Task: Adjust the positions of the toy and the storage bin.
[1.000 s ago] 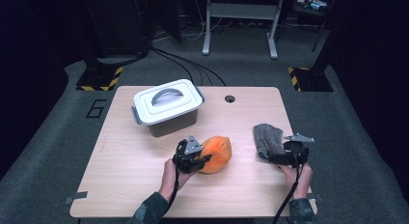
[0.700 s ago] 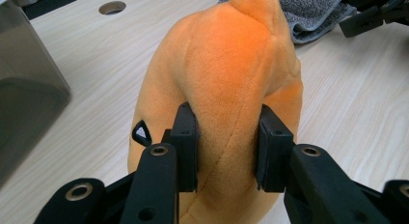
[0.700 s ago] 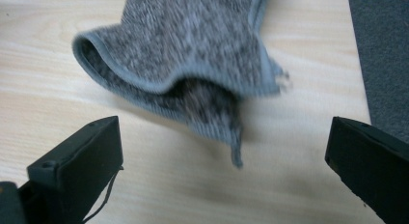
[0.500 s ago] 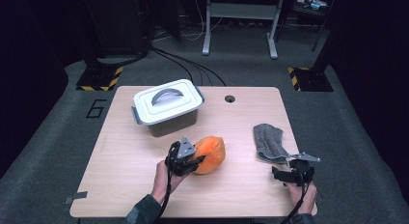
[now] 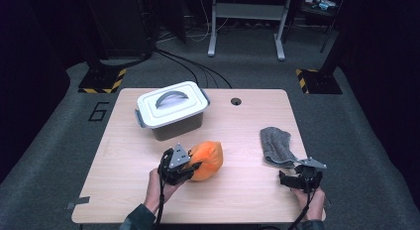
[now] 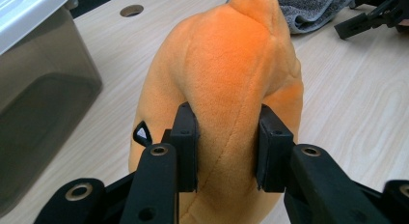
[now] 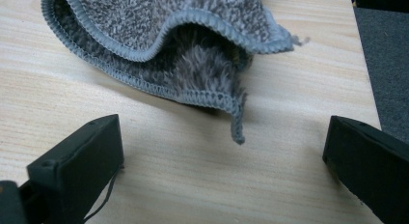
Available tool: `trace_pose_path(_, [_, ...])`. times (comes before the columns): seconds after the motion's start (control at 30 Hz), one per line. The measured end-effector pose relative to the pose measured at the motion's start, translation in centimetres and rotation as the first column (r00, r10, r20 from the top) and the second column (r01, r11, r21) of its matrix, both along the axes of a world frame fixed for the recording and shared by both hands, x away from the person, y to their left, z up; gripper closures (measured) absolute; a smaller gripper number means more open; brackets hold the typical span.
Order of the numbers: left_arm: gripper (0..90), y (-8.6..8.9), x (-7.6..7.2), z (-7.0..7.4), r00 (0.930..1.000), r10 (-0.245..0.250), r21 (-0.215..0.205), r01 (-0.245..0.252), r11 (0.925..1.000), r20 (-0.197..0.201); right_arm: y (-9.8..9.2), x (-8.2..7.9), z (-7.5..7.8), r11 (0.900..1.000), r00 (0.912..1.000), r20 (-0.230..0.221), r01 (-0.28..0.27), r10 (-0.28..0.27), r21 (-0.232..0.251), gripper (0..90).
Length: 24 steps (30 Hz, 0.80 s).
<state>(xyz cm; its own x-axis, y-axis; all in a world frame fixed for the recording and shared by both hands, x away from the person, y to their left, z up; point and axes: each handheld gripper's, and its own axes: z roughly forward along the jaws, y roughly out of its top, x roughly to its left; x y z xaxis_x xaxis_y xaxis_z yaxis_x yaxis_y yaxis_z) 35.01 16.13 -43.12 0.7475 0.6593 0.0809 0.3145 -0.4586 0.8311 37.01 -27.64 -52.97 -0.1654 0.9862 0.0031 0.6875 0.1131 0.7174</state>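
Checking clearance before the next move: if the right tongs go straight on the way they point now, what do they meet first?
Most likely the grey cloth. The right tongs stand open just above the table, pointing at the cloth's hemmed near edge, with bare wood between. How big that gap is cannot be judged.

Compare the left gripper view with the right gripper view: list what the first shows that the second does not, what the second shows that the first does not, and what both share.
Left gripper view: the left gripper shut on the orange plush, the box with its white lid beside it, and the table's cable hole.

Right gripper view: the right gripper with jaws wide open and nothing between them, the towel's stitched hem with a corner hanging toward the jaws, and dark floor past the table edge.

Both: the grey towel and the wooden table.
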Motion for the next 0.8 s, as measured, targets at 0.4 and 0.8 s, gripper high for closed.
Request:
trace_pose_path(0.4, [66.7,2.6,-1.4,0.2,0.9992,0.040,0.012,-0.040,0.9991,0.009,0.0,-0.1,0.0,1.000,1.0000,-0.001,0.004,-0.004,-0.003,0.0])
trace_pose_path(0.8, [66.7,4.0,-2.4,0.1,0.9984,0.054,0.032,-0.054,0.9980,0.015,0.0,0.0,0.0,1.000,1.0000,0.000,-0.006,0.006,0.002,0.0])
